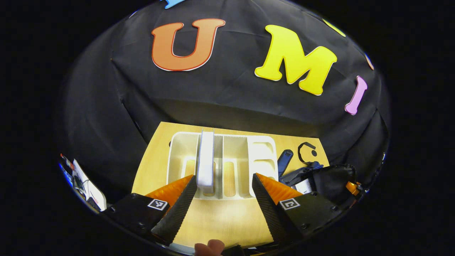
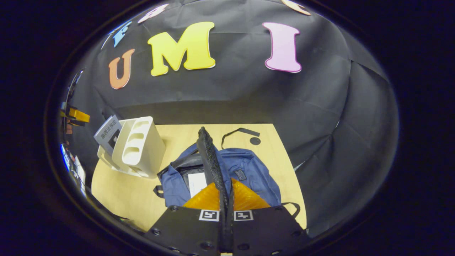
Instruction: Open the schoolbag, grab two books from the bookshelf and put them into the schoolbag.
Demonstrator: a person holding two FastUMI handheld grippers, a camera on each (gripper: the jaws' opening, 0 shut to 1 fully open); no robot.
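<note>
A white bookshelf rack (image 1: 227,156) stands on the wooden table (image 1: 220,220) straight ahead of my left gripper (image 1: 224,176). That gripper is open, its fingertips just short of the rack's front. One book (image 1: 205,160) stands upright in the rack, close to the left finger. In the right gripper view the rack (image 2: 137,145) is at the left with a grey book (image 2: 108,133) leaning in it. The blue schoolbag (image 2: 249,170) lies open with a white book (image 2: 196,183) inside. My right gripper (image 2: 225,181) is shut on the bag's zippered edge (image 2: 209,156), holding it up.
The schoolbag (image 1: 320,177) lies right of the rack, with a black strap loop (image 1: 307,151) behind it. A strap and a round disc (image 2: 255,141) lie on the far table. Clutter (image 1: 81,185) sits beyond the table's left edge. A person's fingertips (image 1: 209,247) show at the bottom.
</note>
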